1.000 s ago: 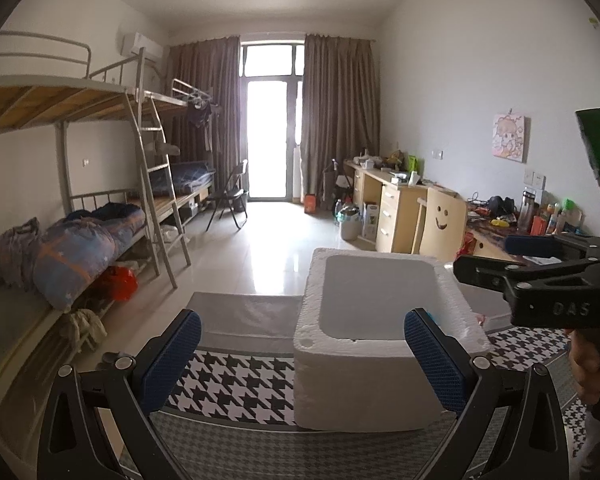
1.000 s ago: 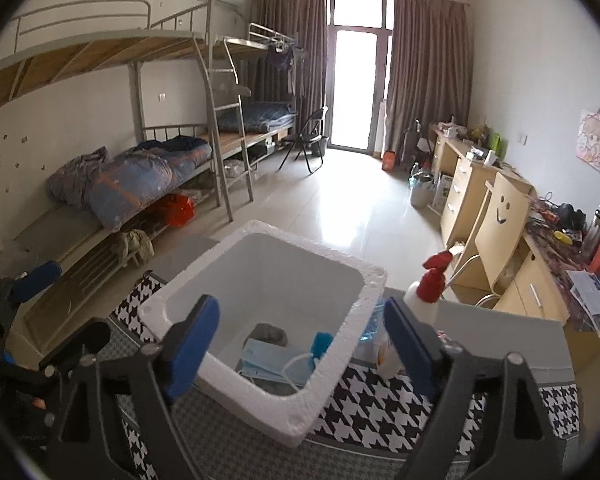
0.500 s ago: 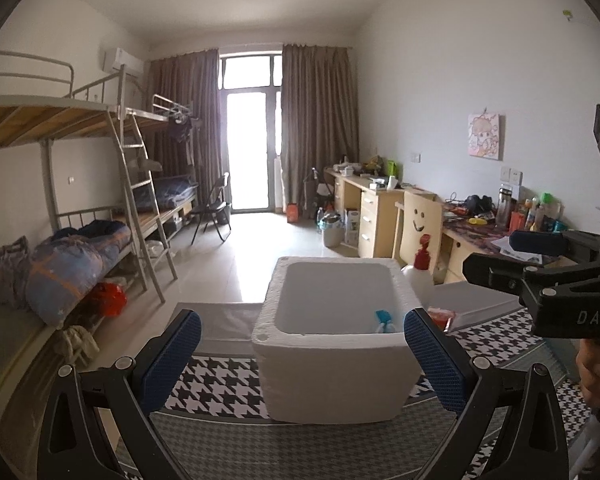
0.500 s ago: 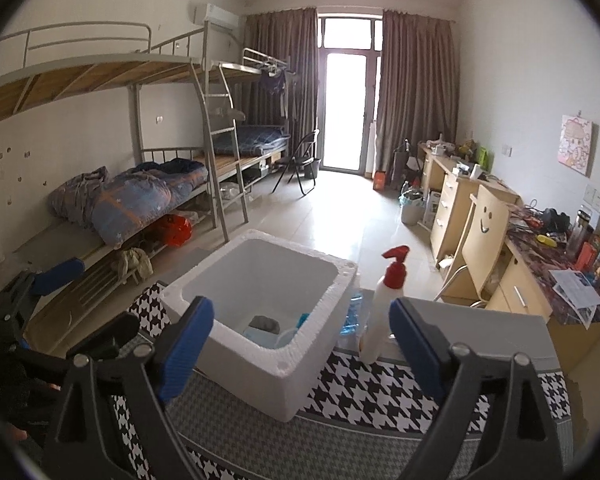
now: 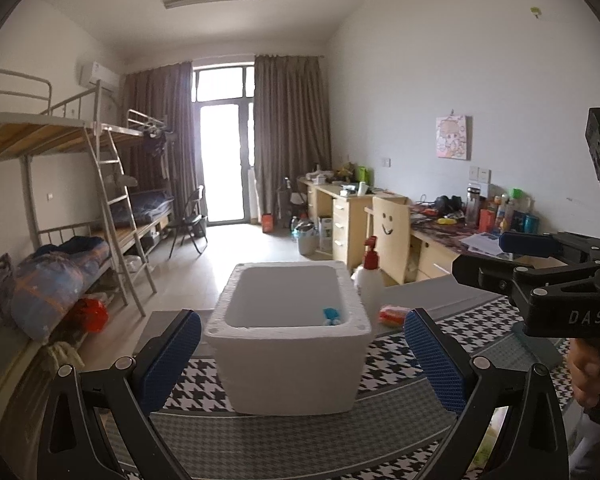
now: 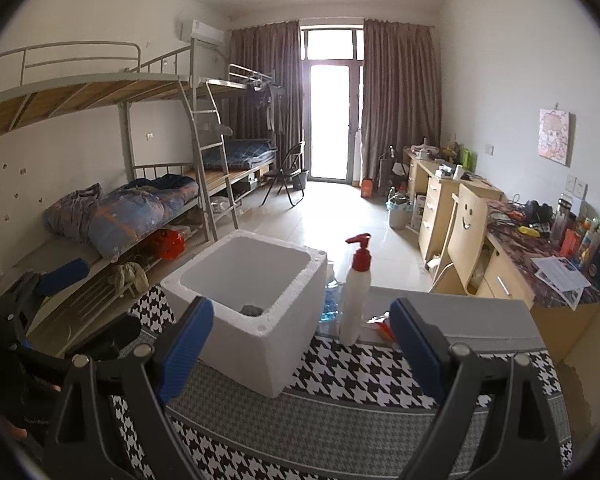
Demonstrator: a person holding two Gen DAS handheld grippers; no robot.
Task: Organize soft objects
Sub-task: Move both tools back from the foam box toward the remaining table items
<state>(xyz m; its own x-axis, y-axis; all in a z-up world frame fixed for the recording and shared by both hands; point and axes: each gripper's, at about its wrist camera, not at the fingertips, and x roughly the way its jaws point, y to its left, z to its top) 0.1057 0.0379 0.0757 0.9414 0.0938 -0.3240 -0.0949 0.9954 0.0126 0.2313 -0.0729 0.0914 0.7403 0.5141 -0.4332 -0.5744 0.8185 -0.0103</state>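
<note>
A white foam box (image 5: 292,344) (image 6: 256,304) stands on the houndstooth cloth of the table. Inside it I see a blue item (image 5: 332,315) in the left wrist view and a grey lump (image 6: 252,310) in the right wrist view; the rest of its contents are hidden by the walls. My left gripper (image 5: 300,356) is open, held back from the box's near wall, with nothing between its blue pads. My right gripper (image 6: 300,348) is open too, near the box's right corner. The right gripper (image 5: 540,276) also shows at the right edge of the left wrist view.
A white pump bottle with a red top (image 6: 356,296) (image 5: 370,276) stands just right of the box, with an orange packet (image 5: 392,314) and a clear blue bag (image 6: 332,308) by it. Bunk beds (image 6: 140,200) line the left wall, desks (image 6: 500,240) the right.
Both grippers have pulled back and away from the foam box, which now looks smaller and farther off. The pump bottle and the orange packet have come into the left wrist view. Both stayed open.
</note>
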